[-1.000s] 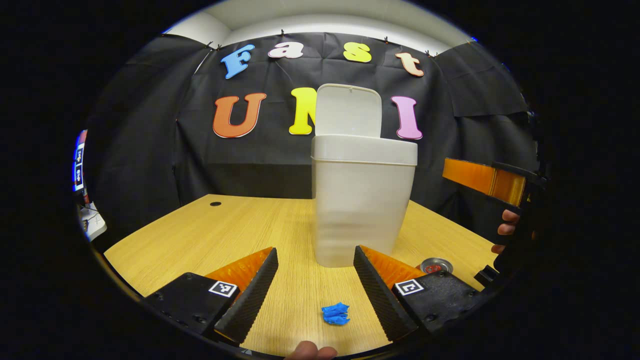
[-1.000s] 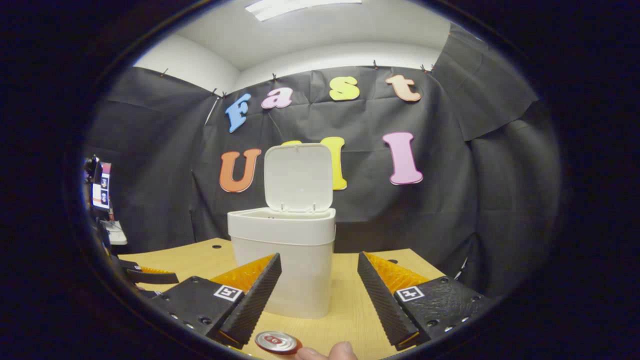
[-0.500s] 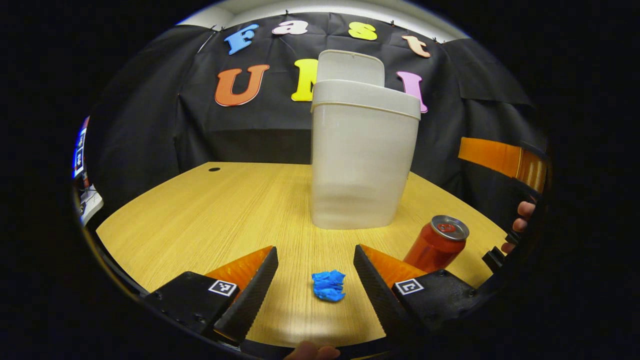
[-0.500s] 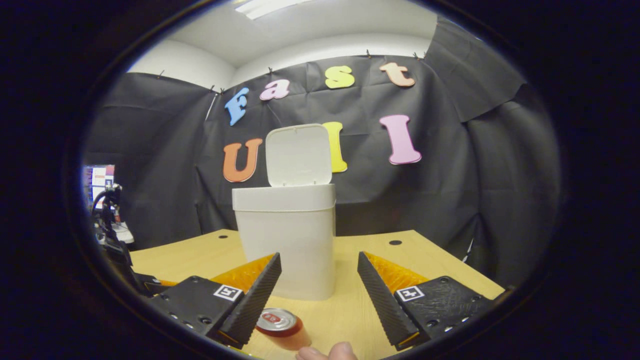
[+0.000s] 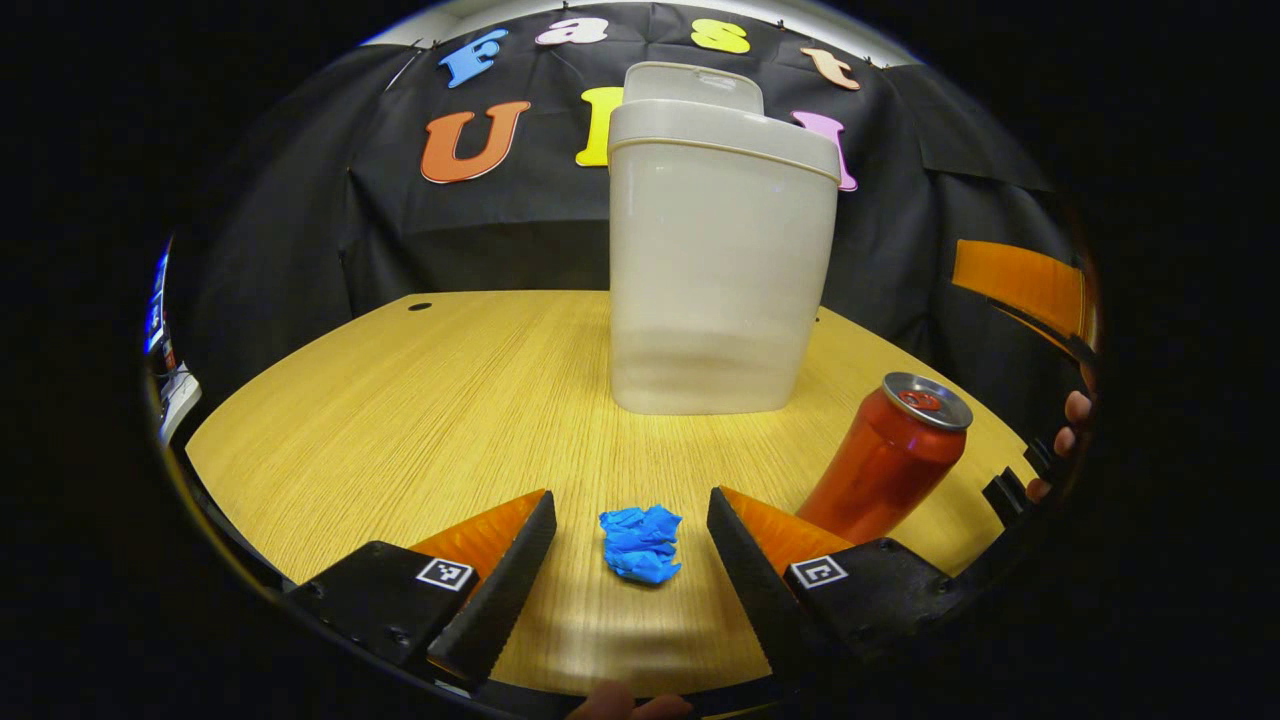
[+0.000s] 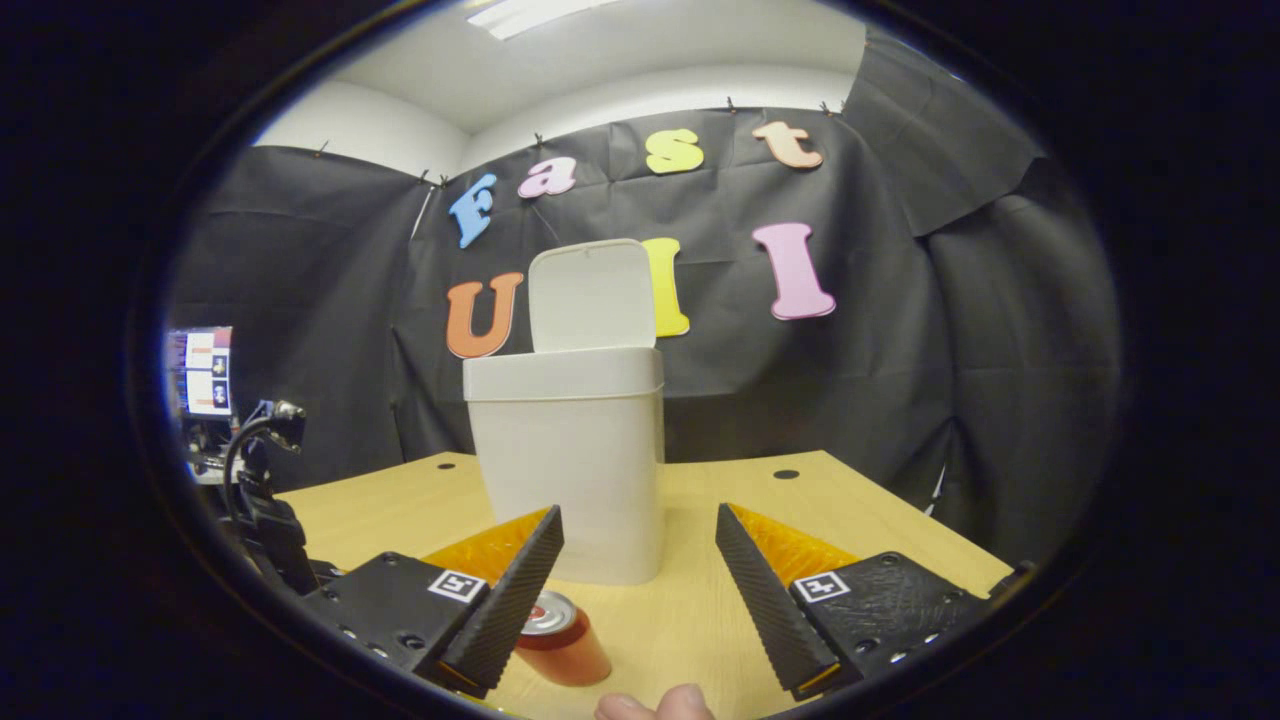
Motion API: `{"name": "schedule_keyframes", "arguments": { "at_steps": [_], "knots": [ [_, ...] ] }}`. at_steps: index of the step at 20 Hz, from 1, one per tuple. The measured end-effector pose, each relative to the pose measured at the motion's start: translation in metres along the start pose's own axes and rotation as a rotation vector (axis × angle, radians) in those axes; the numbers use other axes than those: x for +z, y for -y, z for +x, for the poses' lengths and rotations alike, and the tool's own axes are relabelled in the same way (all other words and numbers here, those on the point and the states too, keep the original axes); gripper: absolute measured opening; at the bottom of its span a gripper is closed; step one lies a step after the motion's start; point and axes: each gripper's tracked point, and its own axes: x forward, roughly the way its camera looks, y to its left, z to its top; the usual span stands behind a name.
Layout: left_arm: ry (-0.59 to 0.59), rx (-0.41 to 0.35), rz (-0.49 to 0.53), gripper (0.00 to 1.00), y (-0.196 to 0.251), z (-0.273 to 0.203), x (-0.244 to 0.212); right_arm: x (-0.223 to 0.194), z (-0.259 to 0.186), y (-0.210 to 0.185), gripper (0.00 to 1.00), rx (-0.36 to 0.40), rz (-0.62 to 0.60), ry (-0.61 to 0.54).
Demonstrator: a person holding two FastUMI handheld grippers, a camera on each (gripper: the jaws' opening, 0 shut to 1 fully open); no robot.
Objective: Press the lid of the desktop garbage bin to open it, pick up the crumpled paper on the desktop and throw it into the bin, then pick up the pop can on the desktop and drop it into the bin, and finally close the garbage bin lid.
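Note:
The white bin (image 5: 720, 260) stands on the wooden desk (image 5: 420, 400) with its lid (image 5: 690, 85) raised upright behind the rim. A crumpled blue paper (image 5: 640, 543) lies on the desk between the fingers of my left gripper (image 5: 632, 525), which is open and low over it, not touching. A red pop can (image 5: 890, 455) stands upright right of the paper. In the right gripper view, the bin (image 6: 568, 460) with its lid (image 6: 590, 295) up is ahead, and the can (image 6: 558, 637) sits by the left finger of my open right gripper (image 6: 640, 535).
The other gripper's body (image 5: 1020, 285) and the fingers of a hand (image 5: 1065, 440) show at the right edge of the left gripper view. Cables and equipment (image 6: 255, 480) sit at the desk's left edge. A small hole (image 6: 786, 474) marks the desk.
My left gripper has come down and forward, so the blue paper now lies between its fingers and the can shows fully. My right gripper has sunk slightly and the bin's inside has dropped below its rim.

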Motion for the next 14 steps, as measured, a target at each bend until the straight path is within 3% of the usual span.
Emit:
{"name": "schedule_keyframes", "arguments": {
  "at_steps": [7,11,14],
  "knots": [
    [-0.052,0.005,0.022,0.96,0.002,0.010,-0.017,-0.018,-0.004,0.003,0.95,-0.005,-0.010,-0.024],
    [-0.056,0.029,0.024,0.82,-0.004,0.012,-0.019,-0.026,-0.004,0.002,0.95,-0.001,0.007,-0.040],
    [-0.043,0.044,0.018,0.67,-0.006,0.010,-0.021,-0.032,-0.006,-0.004,0.95,0.008,0.005,-0.050]
  ]
}}
